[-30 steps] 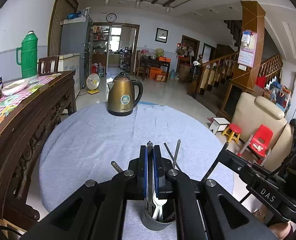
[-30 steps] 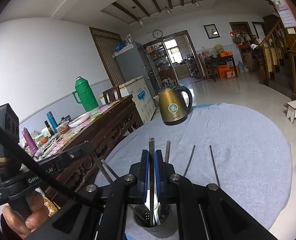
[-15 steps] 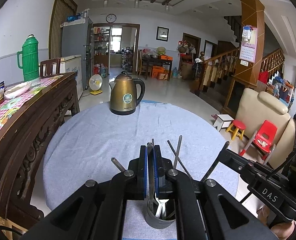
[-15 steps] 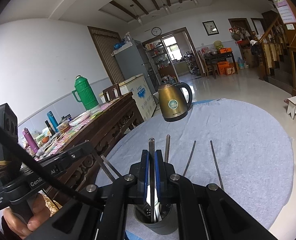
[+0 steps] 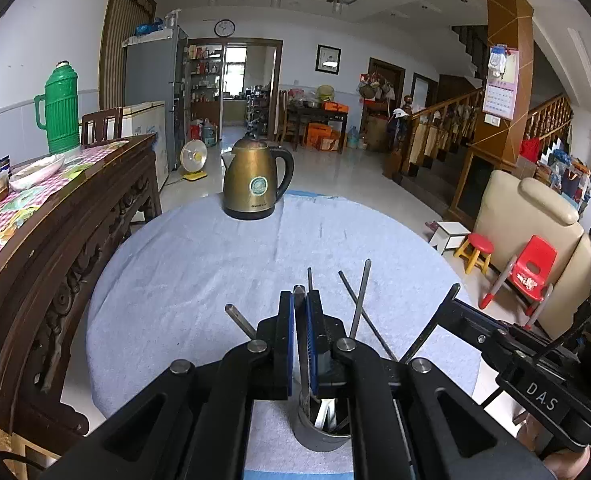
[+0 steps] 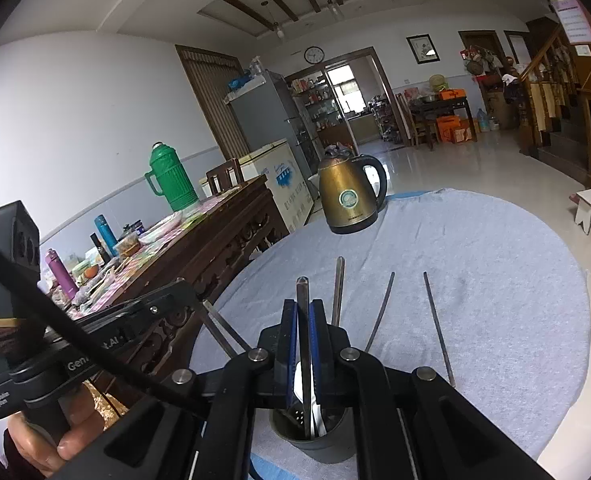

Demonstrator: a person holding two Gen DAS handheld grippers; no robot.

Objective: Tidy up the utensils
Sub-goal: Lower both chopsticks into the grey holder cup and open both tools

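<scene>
A grey metal holder cup [image 5: 321,436] stands on the grey cloth at the table's near edge; it also shows in the right wrist view [image 6: 315,436]. Several metal utensils and chopsticks [image 5: 359,300] stick out of it. My left gripper [image 5: 300,304] is shut on a metal utensil handle [image 5: 301,344] whose lower end is inside the cup. My right gripper [image 6: 303,312] is shut on another metal utensil handle [image 6: 304,344], also standing in the cup, with a white spoon [image 6: 315,412] beside it.
A gold electric kettle [image 5: 255,182] stands at the table's far side. A carved dark wooden sideboard [image 5: 55,232] with a green thermos [image 5: 60,108] and clutter runs along the left. A sofa, red chair [image 5: 533,268] and stools are on the right.
Both grippers have lowered slightly toward the cup with their utensils, which now sit deeper in it. Both stay shut.
</scene>
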